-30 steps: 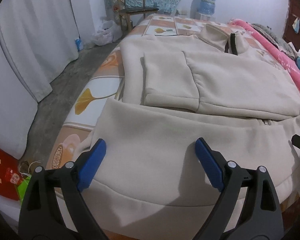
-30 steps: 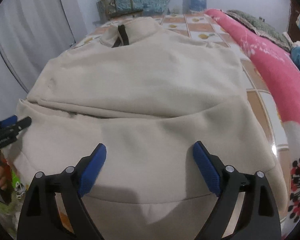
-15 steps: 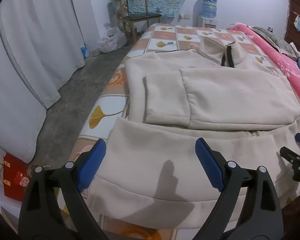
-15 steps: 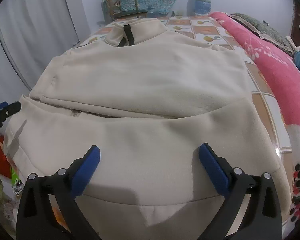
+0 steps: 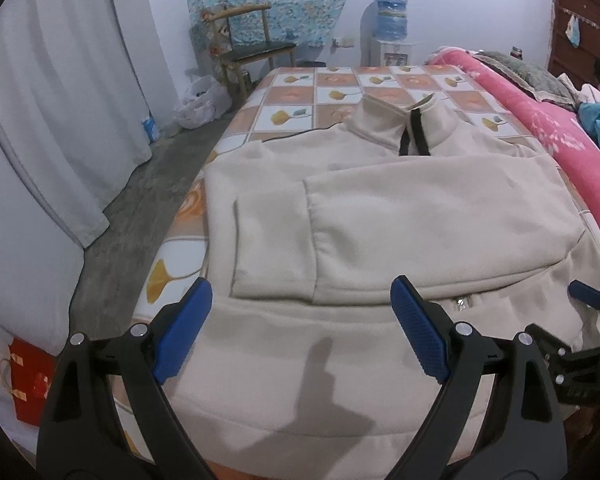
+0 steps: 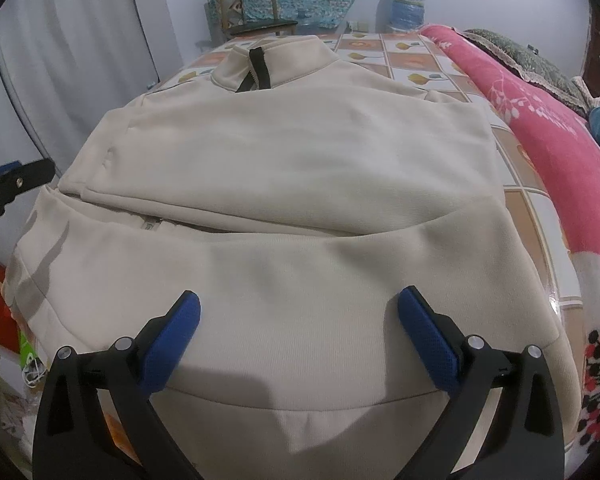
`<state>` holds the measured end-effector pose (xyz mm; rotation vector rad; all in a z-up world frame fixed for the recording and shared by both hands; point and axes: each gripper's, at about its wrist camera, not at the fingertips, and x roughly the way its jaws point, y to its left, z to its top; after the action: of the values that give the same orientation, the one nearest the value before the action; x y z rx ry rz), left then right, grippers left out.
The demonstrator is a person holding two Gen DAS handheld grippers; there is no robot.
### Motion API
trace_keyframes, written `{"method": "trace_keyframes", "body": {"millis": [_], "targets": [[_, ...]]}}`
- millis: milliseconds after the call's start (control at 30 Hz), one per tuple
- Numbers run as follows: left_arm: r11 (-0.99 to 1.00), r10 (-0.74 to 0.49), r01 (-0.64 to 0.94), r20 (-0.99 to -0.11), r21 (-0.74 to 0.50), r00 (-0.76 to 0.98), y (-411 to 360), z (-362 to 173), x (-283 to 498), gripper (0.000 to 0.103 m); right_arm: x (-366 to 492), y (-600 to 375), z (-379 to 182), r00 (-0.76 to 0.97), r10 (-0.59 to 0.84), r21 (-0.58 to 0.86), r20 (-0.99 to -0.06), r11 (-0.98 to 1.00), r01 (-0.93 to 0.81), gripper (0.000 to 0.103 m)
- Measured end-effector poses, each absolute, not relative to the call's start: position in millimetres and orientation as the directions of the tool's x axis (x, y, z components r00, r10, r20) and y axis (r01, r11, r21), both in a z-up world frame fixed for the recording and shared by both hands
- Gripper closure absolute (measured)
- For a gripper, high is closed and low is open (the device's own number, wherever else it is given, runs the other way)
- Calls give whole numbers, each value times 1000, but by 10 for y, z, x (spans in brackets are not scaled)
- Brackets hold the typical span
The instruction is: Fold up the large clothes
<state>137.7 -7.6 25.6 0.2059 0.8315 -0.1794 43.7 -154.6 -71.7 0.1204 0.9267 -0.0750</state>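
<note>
A cream jacket [image 5: 380, 216] lies flat on the bed [image 5: 332, 92], collar toward the far end, both sleeves folded across the chest and the hem nearest the cameras. The left tongs [image 5: 300, 328] hang above the hem's left part, spread wide with nothing between them. The right tongs [image 6: 298, 328] hover over the hem's right part, spread wide and empty too. A pink blanket [image 6: 548, 128] runs along the bed's right side.

the bed [image 5: 332, 92] beyond the jacket's collar [image 5: 396, 128] lies open, and so does the bare floor [image 5: 140, 200] along the curtain [image 5: 52, 92]; a rolled pink blanket [image 6: 548, 136] walls the far side.
</note>
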Motion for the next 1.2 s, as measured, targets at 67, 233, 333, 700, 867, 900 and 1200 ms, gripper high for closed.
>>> {"method": "trace_keyframes", "body": {"millis": [67,233,333,700,867,900,1200], "targets": [[964,-77,242,-747,115,661,-124,256,1409,16,438,-1544,-717,597,-14,69,-802,991,116,6],[959,-84,256,-744,120,663,-224,268,1473,16,434,-1531,-721,593,-22,57,-805,992,114,6],[956,-81,263,-740,132,667,-288,273,1520,16,440,-1526,-722,590,-27,51,-807,992,115,6],[948,-53,264,-730,178,681,-459,241,1678,16,447,-1545,-726,582,-23,50,-813,993,110,6],[948,-34,252,-730,192,682,-499,213,1740,16,452,-1556,-721,575,-10,57,-818,994,97,6],[949,-31,250,-730,193,683,-501,211,1746,16,457,-1555,-721,573,-8,56,-819,994,95,6],[952,-20,237,-731,195,682,-476,170,1812,16,485,-1556,-714,551,1,59,-835,994,87,6]]}}
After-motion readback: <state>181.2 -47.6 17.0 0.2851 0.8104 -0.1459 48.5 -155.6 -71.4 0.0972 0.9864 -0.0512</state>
